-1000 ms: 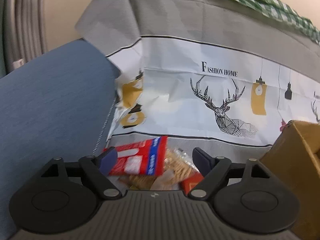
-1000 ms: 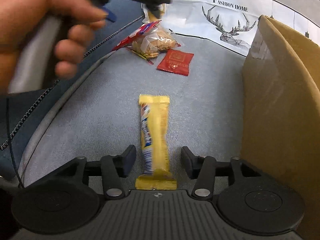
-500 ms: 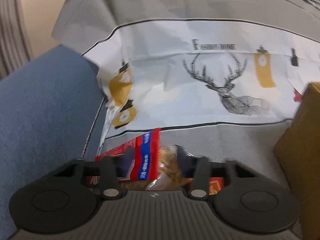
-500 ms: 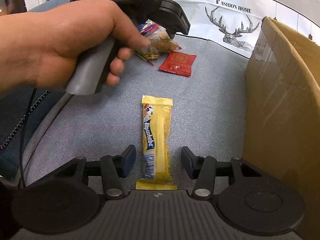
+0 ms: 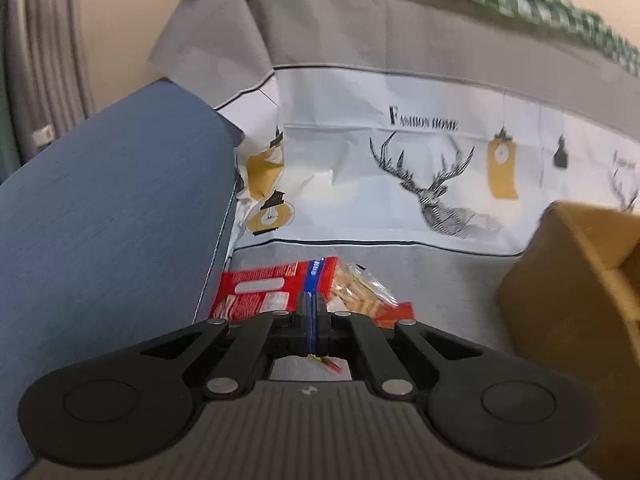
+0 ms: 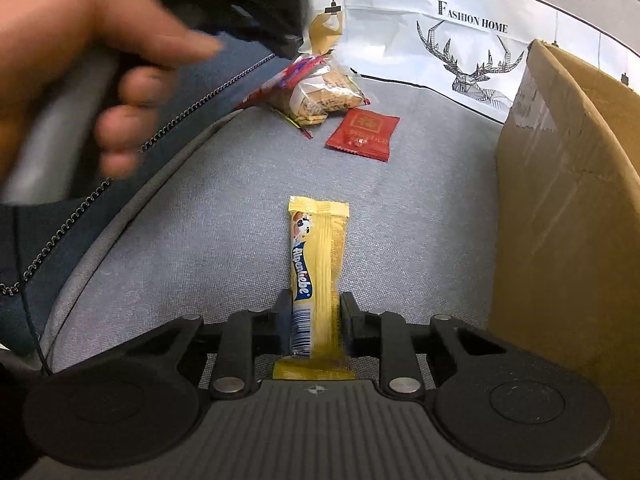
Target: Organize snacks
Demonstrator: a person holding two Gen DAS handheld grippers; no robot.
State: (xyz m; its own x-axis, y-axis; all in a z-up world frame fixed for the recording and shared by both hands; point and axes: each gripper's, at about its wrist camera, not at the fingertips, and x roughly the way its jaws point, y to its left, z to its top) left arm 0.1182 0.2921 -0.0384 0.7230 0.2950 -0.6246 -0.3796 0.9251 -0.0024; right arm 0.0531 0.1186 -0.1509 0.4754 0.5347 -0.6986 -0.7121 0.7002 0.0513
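Observation:
My left gripper is shut on the red-and-blue edge of a clear cracker bag and holds it lifted above the grey seat. In the right wrist view the same bag hangs from the left gripper. My right gripper is shut on a yellow snack bar that lies lengthwise on the seat. A small red sachet lies flat beyond the bar, and shows in the left wrist view.
A brown cardboard box stands at the right, close to the bar, and shows in the left wrist view. A white deer-print cloth hangs behind. A blue cushion lies on the left. The grey seat carries the snacks.
Both grippers closed: the left on the cracker bag, then lifted it; the right on the yellow bar.

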